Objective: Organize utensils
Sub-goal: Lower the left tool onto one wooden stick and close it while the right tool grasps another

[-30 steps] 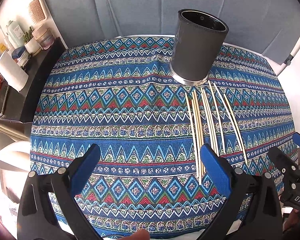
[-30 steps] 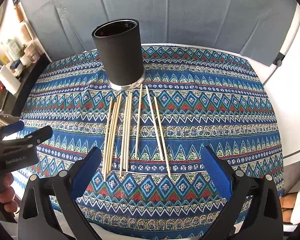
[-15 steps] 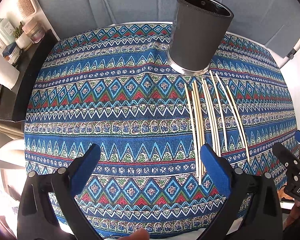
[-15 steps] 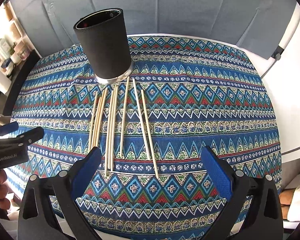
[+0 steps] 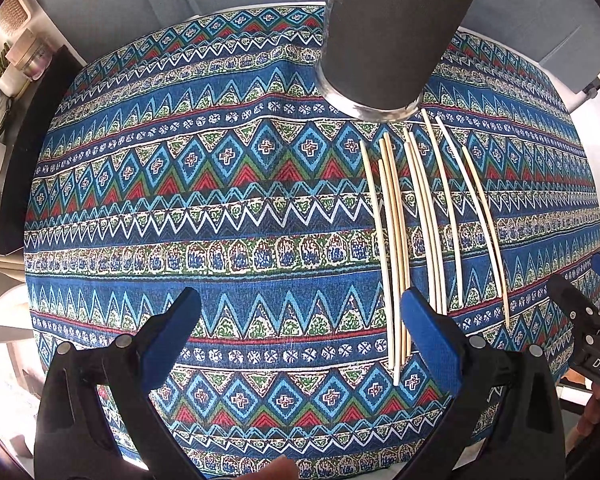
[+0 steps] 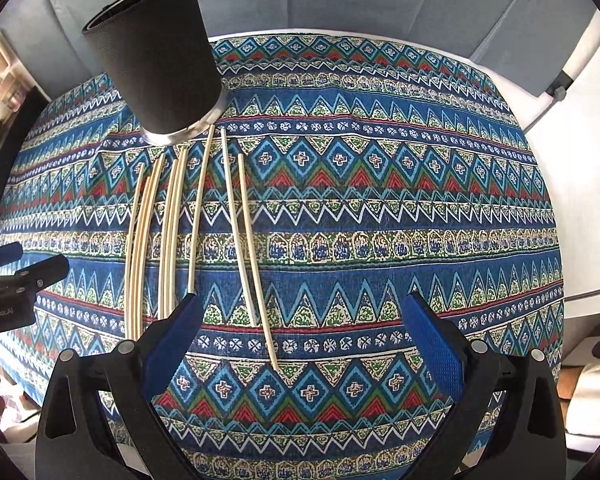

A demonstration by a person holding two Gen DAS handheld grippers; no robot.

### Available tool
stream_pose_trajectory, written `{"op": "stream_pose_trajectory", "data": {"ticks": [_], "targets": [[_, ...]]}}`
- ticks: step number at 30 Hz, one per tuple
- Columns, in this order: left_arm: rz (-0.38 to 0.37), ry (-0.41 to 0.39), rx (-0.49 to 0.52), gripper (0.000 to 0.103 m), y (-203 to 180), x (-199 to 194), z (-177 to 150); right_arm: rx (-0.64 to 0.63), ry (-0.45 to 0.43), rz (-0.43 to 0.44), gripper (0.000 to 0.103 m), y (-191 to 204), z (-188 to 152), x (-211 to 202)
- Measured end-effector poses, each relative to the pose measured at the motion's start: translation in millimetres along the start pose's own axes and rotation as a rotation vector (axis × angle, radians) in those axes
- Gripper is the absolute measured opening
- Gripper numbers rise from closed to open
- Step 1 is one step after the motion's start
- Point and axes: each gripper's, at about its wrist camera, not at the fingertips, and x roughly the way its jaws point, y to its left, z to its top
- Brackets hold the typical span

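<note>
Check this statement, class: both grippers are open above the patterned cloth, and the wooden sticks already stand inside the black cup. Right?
Not quite. The right wrist view shows the wooden sticks lying flat on the patterned cloth beside the black cup. Both grippers, left and right, are indeed open.

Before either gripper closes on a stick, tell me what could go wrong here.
The sticks lie tightly side by side, so the right gripper may pinch several or roll some away. The tall black cup stands right at their far ends; a nudge might tip it. The left gripper hovers close, so the two could bump.
</note>
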Motion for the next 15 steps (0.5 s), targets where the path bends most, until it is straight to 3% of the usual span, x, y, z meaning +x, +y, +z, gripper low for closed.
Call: {"op": "stream_pose_trajectory", "data": {"ticks": [15], "targets": [[0.029,0.088,0.011,0.098,-15.1,61.3,30.4,-0.083,0.034,-0.028,0.096,-6.0,25.0,62.5]]}}
